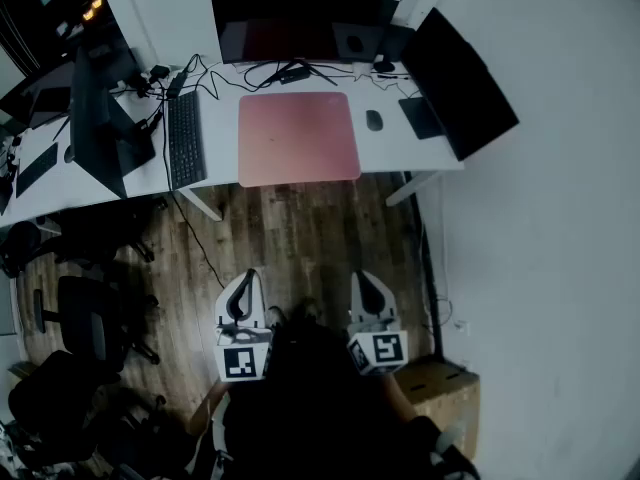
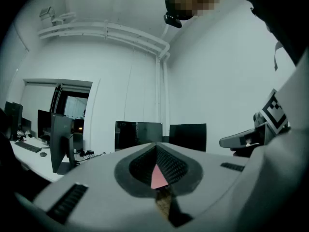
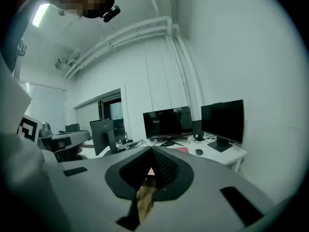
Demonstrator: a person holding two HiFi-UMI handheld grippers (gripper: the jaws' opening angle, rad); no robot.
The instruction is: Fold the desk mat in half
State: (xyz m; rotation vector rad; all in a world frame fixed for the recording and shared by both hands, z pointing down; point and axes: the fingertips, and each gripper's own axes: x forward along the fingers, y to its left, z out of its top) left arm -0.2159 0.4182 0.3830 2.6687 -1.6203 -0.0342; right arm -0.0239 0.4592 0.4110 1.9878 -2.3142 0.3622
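one flat pink rectangular desk mat [image 1: 298, 138], smooth white desk [image 1: 222, 140]

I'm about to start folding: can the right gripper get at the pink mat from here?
Probably not yet. The right gripper hangs over the wood floor, well short of the desk, jaws shut. Nothing blocks the mat's near edge, so stepping closer should do.
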